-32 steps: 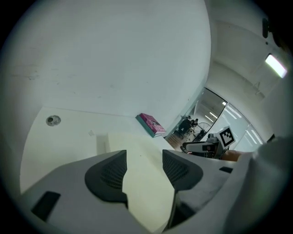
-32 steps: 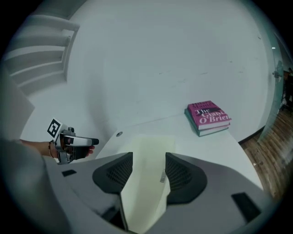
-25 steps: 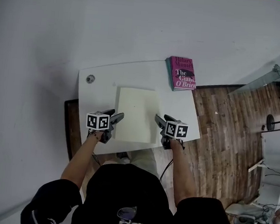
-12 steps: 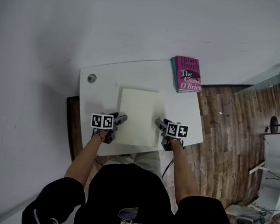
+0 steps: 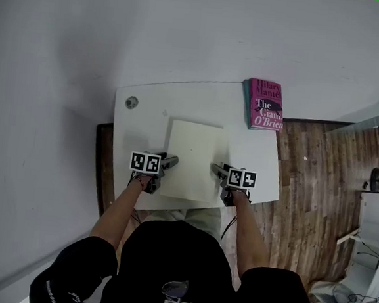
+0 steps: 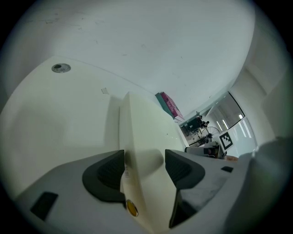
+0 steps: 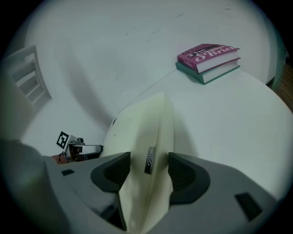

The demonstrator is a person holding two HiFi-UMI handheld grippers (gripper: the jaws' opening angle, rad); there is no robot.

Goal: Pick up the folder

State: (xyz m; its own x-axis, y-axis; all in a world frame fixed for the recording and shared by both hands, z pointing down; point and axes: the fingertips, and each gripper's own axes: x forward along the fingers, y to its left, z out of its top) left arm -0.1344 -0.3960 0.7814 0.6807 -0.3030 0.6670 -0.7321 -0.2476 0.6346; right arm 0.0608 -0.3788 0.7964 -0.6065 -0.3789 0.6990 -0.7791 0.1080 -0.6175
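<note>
In the head view the folder (image 5: 194, 160) lies flat in the middle of the white table (image 5: 146, 121). It sits well apart from the pink book (image 5: 267, 104) at the far right corner and from the round grommet (image 5: 132, 101) at the far left. The left gripper (image 5: 171, 160) meets its left edge near the front and the right gripper (image 5: 216, 168) meets its right edge opposite. We judge the folder to be light, thin and smooth-faced. It looks stiff enough to hold its shape but likely to sag or slip if pinched at one point, so a hold on both long edges, level with each other, suits it. In the left gripper view the folder (image 6: 142, 137) runs edge-on between the dark pads, and the left gripper (image 6: 144, 167) is closed onto that edge with both pads touching the cover. A shadow under the sheet suggests this side is just off the table, and the book (image 6: 168, 104) shows beyond. In the right gripper view the folder (image 7: 146, 132) again stands between the pads with a small label on its edge. The right gripper (image 7: 149, 171) is clamped on it in the same way, with the book (image 7: 208, 57) far off on the table. Compared with a second ago in the head view, the two marker cubes sit closer together and the tips reach further over the folder's sides. The table and book have also shifted right in the picture, which we read as head movement.
</note>
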